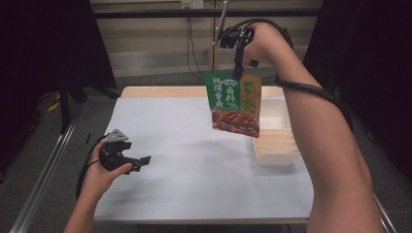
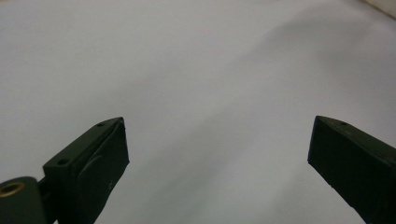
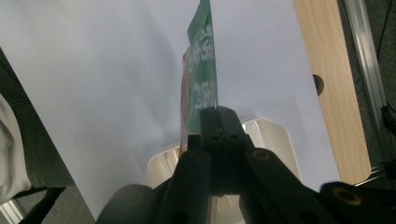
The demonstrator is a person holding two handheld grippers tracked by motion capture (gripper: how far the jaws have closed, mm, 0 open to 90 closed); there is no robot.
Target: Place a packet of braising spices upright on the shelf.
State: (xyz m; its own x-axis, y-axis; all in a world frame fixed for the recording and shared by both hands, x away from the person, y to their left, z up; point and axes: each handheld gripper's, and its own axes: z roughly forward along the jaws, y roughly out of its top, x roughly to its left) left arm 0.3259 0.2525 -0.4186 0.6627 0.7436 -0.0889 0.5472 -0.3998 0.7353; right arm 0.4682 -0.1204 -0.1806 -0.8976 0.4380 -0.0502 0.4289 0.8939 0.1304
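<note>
So the sauce packet (image 1: 235, 104) is up in the air right now, a flat green and tan pouch with a photo of braised meat on the lower part, dangling by its top edge over the right half of the table, just above and in front of the white slotted rack (image 1: 278, 145). My right gripper (image 1: 238, 73) has it pinched at the top rim, jaws pressed tight together on the foil with the pouch hanging straight down below them. From the right gripper view I'm looking down the jaws at the packet (image 3: 201, 79) edge-on, thin as a card, with the white rack (image 3: 275, 135) sitting right under it and the wooden table edge (image 3: 334, 93) off to one side. The rack has a row of narrow slots and sits on the white sheet (image 1: 194, 160) that covers most of the tabletop, close to its right border. My left gripper (image 1: 141, 160) is way over on the other side, low over the sheet near the front left corner, well apart from the packet. In the left gripper view its jaws are spread wide with nothing between them, just plain white sheet (image 2: 201, 70) ahead.
</note>
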